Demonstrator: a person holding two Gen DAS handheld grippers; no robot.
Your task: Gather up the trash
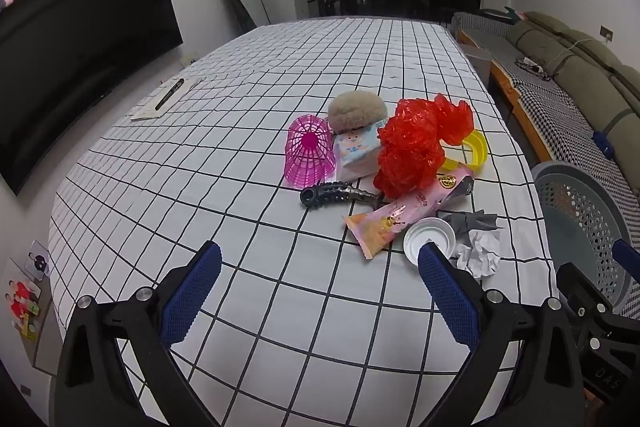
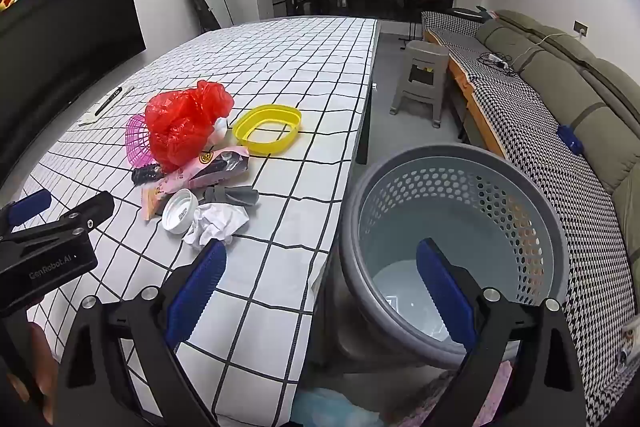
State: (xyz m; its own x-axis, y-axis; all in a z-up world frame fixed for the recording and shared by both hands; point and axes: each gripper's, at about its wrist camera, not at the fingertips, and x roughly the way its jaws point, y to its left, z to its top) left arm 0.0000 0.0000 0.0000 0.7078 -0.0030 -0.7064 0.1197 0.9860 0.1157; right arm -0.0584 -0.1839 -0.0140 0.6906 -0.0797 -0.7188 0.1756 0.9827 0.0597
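Observation:
A heap of trash lies on the checked table (image 1: 256, 291): a crumpled red plastic bag (image 1: 416, 143), a pink snack wrapper (image 1: 404, 215), a white lid (image 1: 430, 239), crumpled white paper (image 1: 482, 253), a grey scrap (image 1: 472, 221), a black knobbly piece (image 1: 336, 193) and a small printed pack (image 1: 356, 151). My left gripper (image 1: 320, 259) hovers open in front of the heap, empty. My right gripper (image 2: 320, 255) is open and empty over the table's right edge, beside the grey perforated bin (image 2: 456, 239). The red bag (image 2: 184, 125), white lid (image 2: 180, 211) and paper (image 2: 216, 223) lie to its left.
A pink mesh cup (image 1: 308, 151), a beige fuzzy lump (image 1: 356, 109) and a yellow ring-shaped tray (image 2: 268, 129) sit around the heap. A pen on a notepad (image 1: 168, 95) lies far left. A grey stool (image 2: 420, 79) and a sofa (image 2: 560, 99) stand right of the table.

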